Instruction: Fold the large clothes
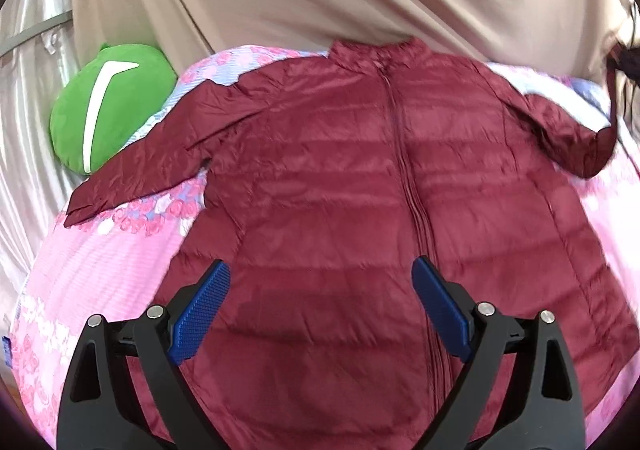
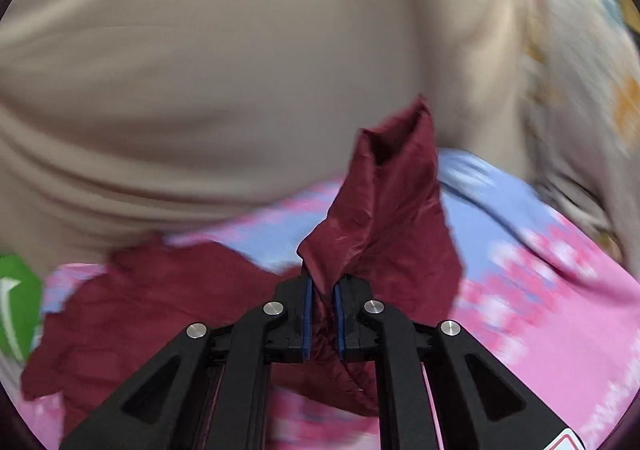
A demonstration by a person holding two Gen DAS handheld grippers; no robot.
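The jacket point(image 1: 360, 185) lies flat, front up, on the pink bedspread point(image 1: 100, 262), its zip running near to far. The left gripper point(image 1: 320, 306) hangs over the near hem, jaws spread and empty. The right gripper point(image 2: 322, 314) is clenched on the right sleeve point(image 2: 384, 209), lifted off the bed. That sleeve likely has to swing left across the zip. Only the left view shows the whole jacket; only the right view shows the pinch.
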